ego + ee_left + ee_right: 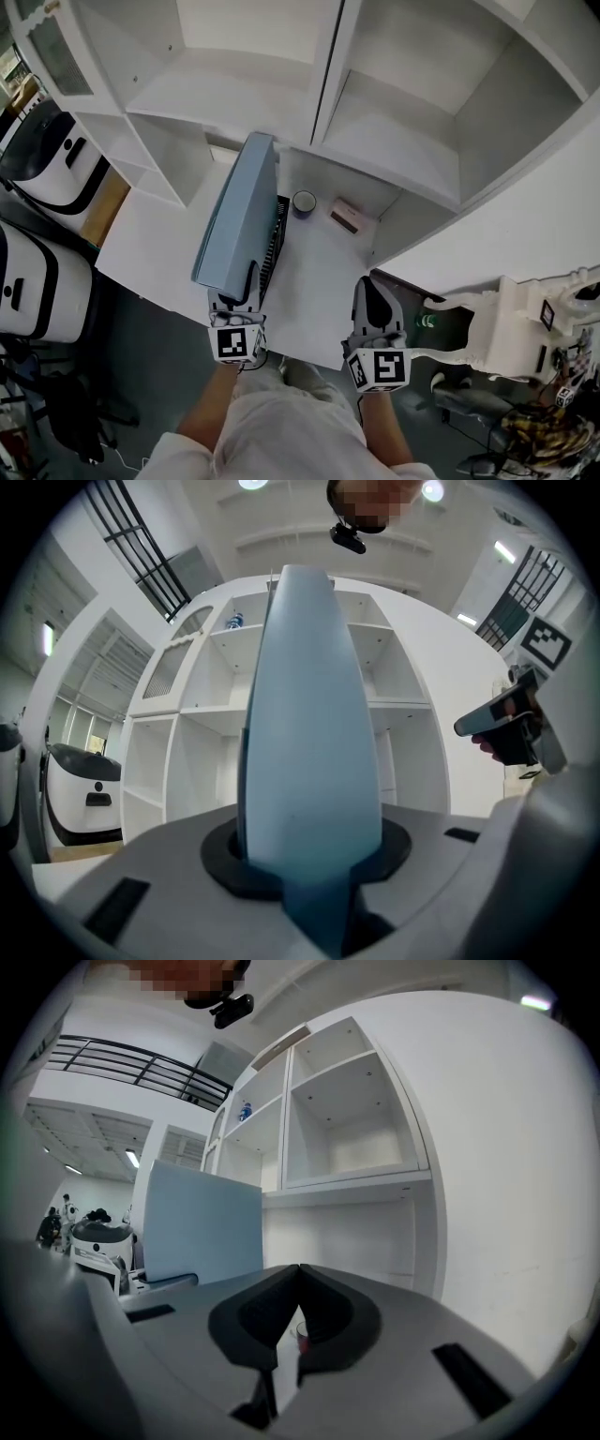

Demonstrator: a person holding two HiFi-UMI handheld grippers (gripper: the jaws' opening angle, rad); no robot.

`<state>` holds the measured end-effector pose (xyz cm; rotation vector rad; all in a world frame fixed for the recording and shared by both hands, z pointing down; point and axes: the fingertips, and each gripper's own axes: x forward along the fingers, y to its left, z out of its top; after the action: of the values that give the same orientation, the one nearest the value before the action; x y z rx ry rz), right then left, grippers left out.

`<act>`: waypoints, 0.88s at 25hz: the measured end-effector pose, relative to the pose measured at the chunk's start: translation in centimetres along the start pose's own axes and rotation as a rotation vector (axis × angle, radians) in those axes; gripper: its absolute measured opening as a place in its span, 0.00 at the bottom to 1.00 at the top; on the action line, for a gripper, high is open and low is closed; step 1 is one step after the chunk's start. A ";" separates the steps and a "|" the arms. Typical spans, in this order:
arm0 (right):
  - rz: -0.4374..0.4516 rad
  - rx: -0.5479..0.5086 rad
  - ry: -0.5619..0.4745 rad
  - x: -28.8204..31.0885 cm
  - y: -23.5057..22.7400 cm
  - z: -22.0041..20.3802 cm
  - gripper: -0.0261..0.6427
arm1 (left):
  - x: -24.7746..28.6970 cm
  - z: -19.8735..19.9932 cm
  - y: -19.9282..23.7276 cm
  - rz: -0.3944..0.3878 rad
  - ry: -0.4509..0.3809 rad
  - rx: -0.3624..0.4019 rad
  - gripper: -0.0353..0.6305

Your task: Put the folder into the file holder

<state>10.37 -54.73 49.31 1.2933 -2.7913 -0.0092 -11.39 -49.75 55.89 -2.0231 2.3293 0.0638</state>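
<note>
My left gripper (242, 286) is shut on the near edge of a light blue folder (234, 217), which stands on edge over the white desk (309, 300). A black mesh file holder (277, 246) shows just to the folder's right, mostly hidden by it. In the left gripper view the folder's spine (309, 733) rises straight up between the jaws of that gripper (309, 860). My right gripper (373, 305) hovers at the desk's front edge, shut and empty; its tips meet in its own view (298, 1271), where the folder (197, 1227) stands at the left.
A small dark cup (304, 202) and a small brown box (346, 216) stand at the back of the desk. White shelf compartments (403, 103) rise behind and to the right. White machines (47, 169) stand on the left.
</note>
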 end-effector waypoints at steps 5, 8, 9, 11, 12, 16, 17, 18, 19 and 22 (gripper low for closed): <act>0.023 0.000 0.009 0.6 0.6 -4.1 0.03 | 0.3 -4.7 -0.2 -0.011 -0.001 0.010 0.25; 0.019 0.007 0.023 0.6 0.8 -5.9 0.03 | 0.3 -7.9 -0.3 -0.014 0.017 0.012 0.25; 0.016 0.007 0.026 0.5 0.8 -6.3 0.03 | 0.3 -8.6 -0.3 -0.014 0.016 0.009 0.25; 0.008 0.008 0.031 0.4 0.8 -6.9 0.03 | 0.4 -9.9 -0.1 -0.013 0.022 0.010 0.25; 0.002 0.009 0.032 0.2 0.8 -7.0 0.03 | 0.3 -10.5 0.0 -0.011 0.027 0.008 0.25; -0.017 0.009 0.038 -0.7 0.6 -7.3 0.03 | -0.1 -12.8 -0.1 -0.014 0.056 0.008 0.26; -0.020 0.007 0.038 -0.9 0.6 -7.4 0.03 | -0.2 -13.0 -0.3 -0.019 0.059 0.016 0.26; -0.024 0.006 0.037 -1.1 0.6 -7.4 0.03 | -0.1 -13.0 -0.4 -0.024 0.059 0.025 0.26; -0.027 0.006 0.037 -1.2 0.5 -7.5 0.03 | -0.1 -13.0 -0.5 -0.027 0.059 0.033 0.26; -0.037 0.013 0.041 -1.6 0.5 -8.0 0.03 | 0.0 -13.1 -0.7 -0.028 0.065 0.052 0.27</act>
<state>11.51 -53.04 57.23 1.3327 -2.7373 0.0328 -10.86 -50.71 68.93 -2.0624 2.3139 -0.0640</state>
